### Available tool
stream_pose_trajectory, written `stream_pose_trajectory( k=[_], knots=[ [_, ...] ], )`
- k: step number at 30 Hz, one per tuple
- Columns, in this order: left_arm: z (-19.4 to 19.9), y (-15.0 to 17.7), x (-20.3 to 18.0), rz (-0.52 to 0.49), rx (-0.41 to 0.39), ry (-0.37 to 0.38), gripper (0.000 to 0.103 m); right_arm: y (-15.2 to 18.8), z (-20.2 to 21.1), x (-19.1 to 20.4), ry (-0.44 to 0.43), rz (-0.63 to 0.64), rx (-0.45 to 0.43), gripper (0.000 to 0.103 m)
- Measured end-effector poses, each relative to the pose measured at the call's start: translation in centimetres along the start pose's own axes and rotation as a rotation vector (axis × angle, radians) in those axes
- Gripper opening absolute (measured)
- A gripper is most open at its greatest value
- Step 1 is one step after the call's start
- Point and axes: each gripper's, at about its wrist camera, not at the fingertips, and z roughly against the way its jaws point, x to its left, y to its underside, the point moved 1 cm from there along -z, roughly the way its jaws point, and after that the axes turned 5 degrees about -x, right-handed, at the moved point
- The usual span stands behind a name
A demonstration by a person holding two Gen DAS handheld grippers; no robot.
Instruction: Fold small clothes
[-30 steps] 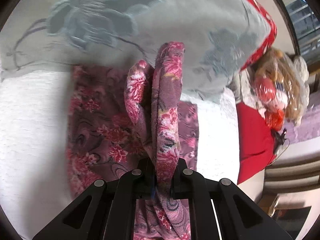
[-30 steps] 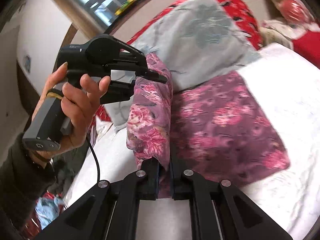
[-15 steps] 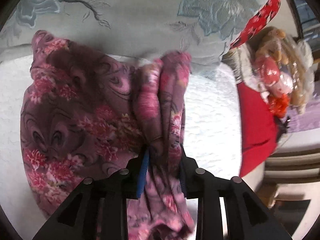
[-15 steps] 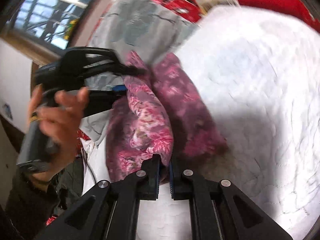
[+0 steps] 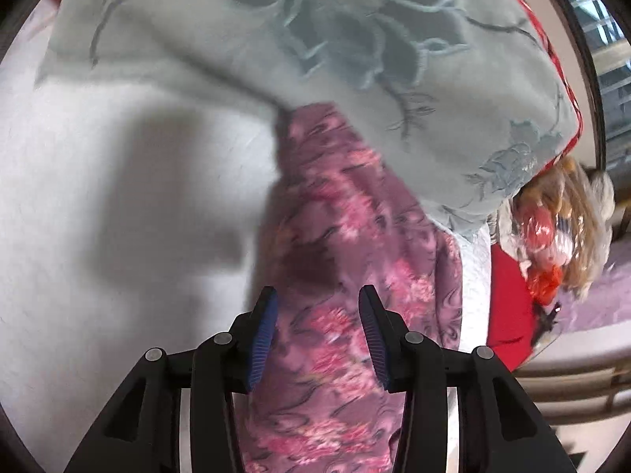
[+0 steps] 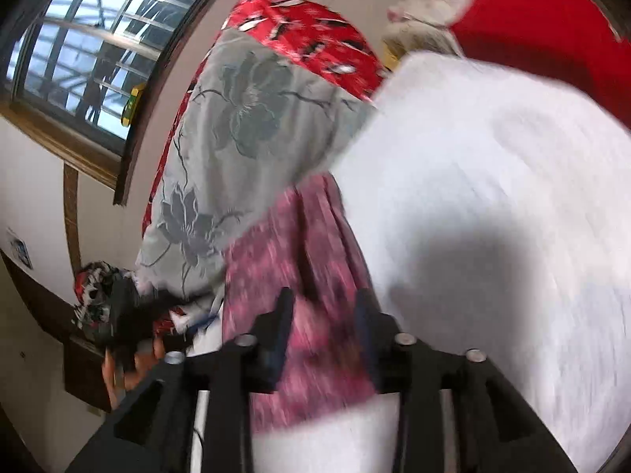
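A small purple garment with pink flowers [image 5: 355, 260] lies folded into a narrow strip on the white bedspread [image 5: 118, 197], its far end against a grey flowered pillow [image 5: 355, 59]. My left gripper [image 5: 315, 327] is open just above the garment's near part, jaws apart with blue pads showing. In the right wrist view the same garment [image 6: 299, 252] lies under my right gripper [image 6: 321, 315], which is also open with the cloth between and below its jaws. The view is blurred by motion.
A red patterned pillow [image 6: 307, 27] sits behind the grey one [image 6: 244, 126]. A red cloth [image 5: 508, 315] and a bagged stuffed toy [image 5: 552, 228] lie at the right bed edge. A window [image 6: 79, 39] is on the wall. The other hand [image 6: 130, 358] shows at lower left.
Both grippers let go of the garment and opened. The raised fold was laid over, so the cloth now lies as a narrower strip on the bed.
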Motion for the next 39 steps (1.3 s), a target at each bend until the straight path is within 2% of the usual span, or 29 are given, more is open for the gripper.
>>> stream_pose_trajectory(
  k=[3, 5, 8, 9, 11, 14, 15, 17, 19, 20, 22, 23, 24, 25, 26, 27, 29, 30, 32, 33, 35, 38, 39],
  knots=[
    [-1.0, 1.2, 0.9, -0.007, 0.027, 0.011, 0.041, -2.7, -5.1, 2.9, -0.003, 0.088, 0.068, 0.044],
    [-1.2, 1.6, 1.4, -0.005, 0.026, 0.027, 0.041, -3.6, -9.0, 4.3, 0.043, 0.145, 0.108, 0.044],
    [-1.7, 1.7, 1.7, -0.014, 0.028, 0.036, 0.041, -4.1, -14.1, 4.9, 0.095, 0.148, 0.186, 0.044],
    [-1.7, 1.7, 1.9, -0.021, 0.025, 0.038, 0.041, -4.3, -15.3, 5.0, 0.095, 0.145, 0.209, 0.036],
    [-1.5, 1.8, 2.0, -0.052, 0.015, 0.037, 0.041, -4.9, -16.9, 5.9, 0.083, 0.177, 0.247, 0.004],
    [-0.7, 2.7, 2.0, -0.116, -0.026, 0.014, 0.047, -6.4, -14.9, 8.1, 0.027, 0.279, 0.096, 0.004],
    [-0.3, 2.8, 2.0, -0.124, -0.033, 0.015, 0.054, -6.8, -14.8, 7.7, 0.037, 0.266, 0.068, 0.004],
    [-1.5, 3.5, 1.9, -0.135, -0.03, 0.007, 0.056, -7.1, -16.2, 6.1, 0.127, 0.233, 0.089, 0.004],
    [-1.9, 4.1, 1.7, -0.158, -0.022, -0.024, 0.056, -6.2, -18.6, 3.8, 0.266, 0.242, 0.187, 0.004],
    [-1.8, 4.4, 1.6, -0.171, -0.031, -0.031, 0.056, -6.0, -18.8, 3.6, 0.265, 0.249, 0.2, 0.004],
    [-1.0, 4.8, 1.5, -0.202, -0.046, -0.047, 0.056, -6.0, -17.4, 4.3, 0.232, 0.25, 0.174, 0.013],
    [-0.4, 5.1, 1.5, -0.205, -0.054, -0.049, 0.056, -6.0, -16.7, 4.5, 0.213, 0.24, 0.182, 0.015],
    [0.5, 5.6, 1.9, -0.191, -0.074, -0.03, 0.056, -5.7, -15.6, 4.5, 0.167, 0.225, 0.207, 0.019],
    [1.4, 6.3, 2.3, -0.17, -0.095, -0.004, 0.057, -5.4, -14.6, 4.2, 0.131, 0.21, 0.233, 0.024],
    [1.7, 6.9, 2.7, -0.156, -0.104, 0.012, 0.057, -4.8, -13.6, 3.9, 0.103, 0.194, 0.255, 0.035],
    [1.9, 7.6, 3.1, -0.144, -0.11, 0.029, 0.057, -4.0, -12.7, 3.4, 0.079, 0.18, 0.276, 0.042],
    [1.5, 8.9, 3.8, -0.123, -0.119, 0.06, 0.057, -2.5, -11.7, 2.5, 0.077, 0.175, 0.319, 0.041],
    [0.8, 9.5, 4.0, -0.127, -0.105, 0.061, 0.057, -1.9, -11.4, 2.1, 0.09, 0.183, 0.333, 0.03],
    [-0.1, 9.5, 3.5, -0.166, -0.079, 0.046, 0.057, -1.6, -10.1, 3.2, 0.088, 0.27, 0.298, 0.006],
    [-0.1, 9.4, 3.1, -0.189, -0.093, 0.044, 0.06, -1.9, -9.1, 4.3, 0.083, 0.331, 0.253, 0.005],
    [-0.4, 9.2, 2.7, -0.208, -0.1, 0.045, 0.06, -2.3, -8.3, 5.1, 0.093, 0.362, 0.186, 0.005],
    [-1.1, 9.4, 2.8, -0.214, -0.089, 0.034, 0.062, -1.9, -10.8, 3.4, 0.239, 0.354, 0.273, 0.008],
    [-1.0, 9.5, 2.7, -0.228, -0.093, 0.028, 0.062, -1.7, -11.0, 2.9, 0.251, 0.348, 0.288, 0.009]
  ],
)
